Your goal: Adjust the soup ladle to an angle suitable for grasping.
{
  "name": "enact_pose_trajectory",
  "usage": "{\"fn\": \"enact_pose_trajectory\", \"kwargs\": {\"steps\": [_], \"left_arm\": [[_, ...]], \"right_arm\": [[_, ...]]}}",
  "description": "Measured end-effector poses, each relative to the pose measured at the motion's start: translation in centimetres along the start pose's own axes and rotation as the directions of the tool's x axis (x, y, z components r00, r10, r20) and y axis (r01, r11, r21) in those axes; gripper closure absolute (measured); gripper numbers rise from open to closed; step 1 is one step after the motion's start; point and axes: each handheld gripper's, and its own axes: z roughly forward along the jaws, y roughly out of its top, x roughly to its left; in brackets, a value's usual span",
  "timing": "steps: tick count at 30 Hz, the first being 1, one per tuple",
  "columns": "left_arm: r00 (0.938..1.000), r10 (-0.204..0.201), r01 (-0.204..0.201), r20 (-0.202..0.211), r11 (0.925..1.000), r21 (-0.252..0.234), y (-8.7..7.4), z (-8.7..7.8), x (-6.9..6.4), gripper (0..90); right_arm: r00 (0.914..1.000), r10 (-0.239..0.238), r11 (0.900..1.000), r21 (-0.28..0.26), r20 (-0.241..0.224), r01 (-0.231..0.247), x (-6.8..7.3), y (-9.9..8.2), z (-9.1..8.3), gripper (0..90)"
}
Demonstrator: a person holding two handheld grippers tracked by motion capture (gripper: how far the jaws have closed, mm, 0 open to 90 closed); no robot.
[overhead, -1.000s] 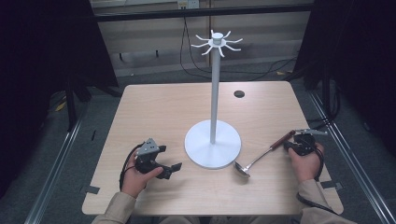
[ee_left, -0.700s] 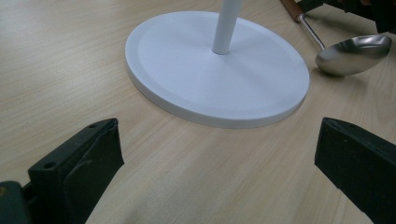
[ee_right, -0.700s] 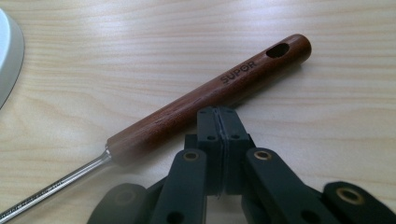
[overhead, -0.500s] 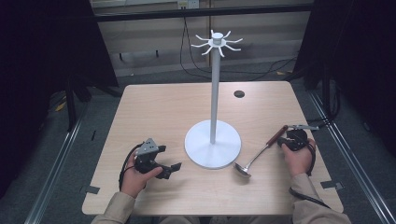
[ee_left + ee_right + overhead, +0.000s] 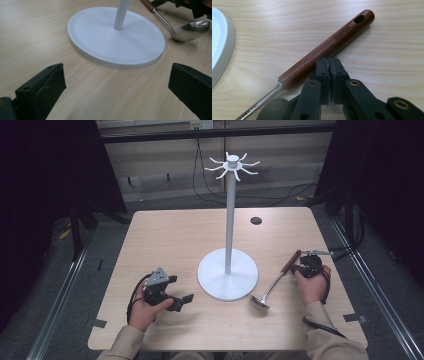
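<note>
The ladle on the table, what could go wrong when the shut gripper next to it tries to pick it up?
1. The right gripper is shut with its tips against the ladle's wooden handle, so it might push the ladle away instead of grabbing it.
2. The bowl lies right by the white stand's base; a shove could knock into it.
3. The hanging hole looks small for the hooks.

Glossy metal ladle (image 5: 272, 288) with smooth dark wood handle (matt white stand (image 5: 117, 37)) on pale wood-grain table (image 5: 170, 240).
</note>
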Motion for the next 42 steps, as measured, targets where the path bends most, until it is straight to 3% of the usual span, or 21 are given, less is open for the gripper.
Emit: {"fn": "enact_pose_trajectory", "kwargs": {"steps": [16,25,42], "left_arm": [[1.0000,0.000,0.000,0.004,1.0000,-0.002,0.0,-0.1,0.0,0.8],[1.0000,0.002,-0.002,-0.003,1.0000,-0.001,0.0,-0.3,0.2,1.0],[1.0000,0.003,-0.003,-0.001,1.0000,0.004,-0.2,-0.2,0.1,1.2]], "right_arm": [[0.9996,-0.021,0.9997,0.011,-0.016,0.022,1.5,0.8,0.9,86.4],[0.9979,-0.059,0.9981,0.015,-0.028,0.060,2.3,1.4,1.6,85.9],[0.9982,-0.045,0.9973,0.055,-0.040,0.047,3.9,2.6,2.5,83.4]]}}
